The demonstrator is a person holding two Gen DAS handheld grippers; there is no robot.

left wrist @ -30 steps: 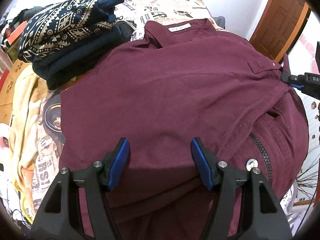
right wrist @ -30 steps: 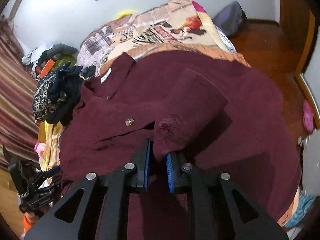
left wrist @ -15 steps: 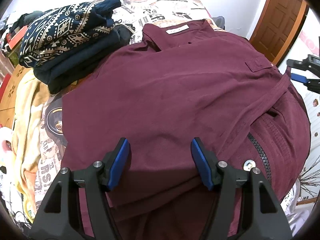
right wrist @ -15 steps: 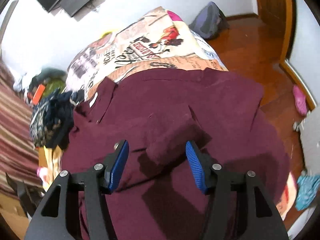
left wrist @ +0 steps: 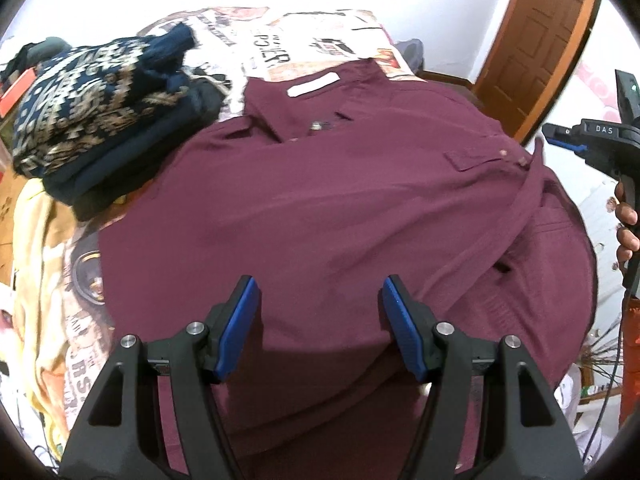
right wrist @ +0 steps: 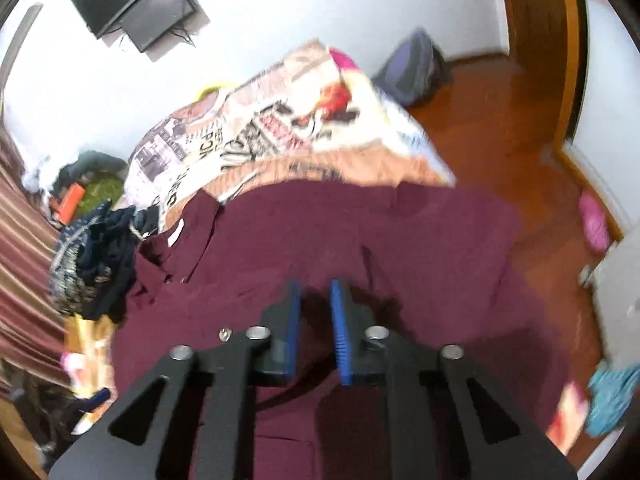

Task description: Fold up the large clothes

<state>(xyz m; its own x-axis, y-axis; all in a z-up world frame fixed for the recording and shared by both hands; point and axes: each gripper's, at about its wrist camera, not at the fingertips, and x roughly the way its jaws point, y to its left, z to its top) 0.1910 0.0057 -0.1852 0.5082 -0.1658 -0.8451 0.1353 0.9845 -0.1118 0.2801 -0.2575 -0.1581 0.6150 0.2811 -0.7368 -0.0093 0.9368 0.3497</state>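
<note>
A large maroon shirt (left wrist: 320,200) lies spread on the bed, collar and white label at the far end, one side folded over the middle. It also shows in the right wrist view (right wrist: 400,240). My left gripper (left wrist: 320,320) is open and empty, hovering over the shirt's near hem. My right gripper (right wrist: 316,320) hangs above the shirt with its jaws narrowed to a small gap and nothing between them. It also shows at the right edge of the left wrist view (left wrist: 592,140), off the shirt's right side.
A stack of folded dark patterned clothes (left wrist: 100,112) sits at the far left on the printed bedspread (left wrist: 304,44). Yellow cloth (left wrist: 36,280) lies at the left edge. A wooden door (left wrist: 540,40) and wooden floor (right wrist: 520,140) lie to the right.
My right gripper let go of the folded shirt edge, opened wide, lifted away, then narrowed its jaws again. My left gripper stayed open and drew back slightly.
</note>
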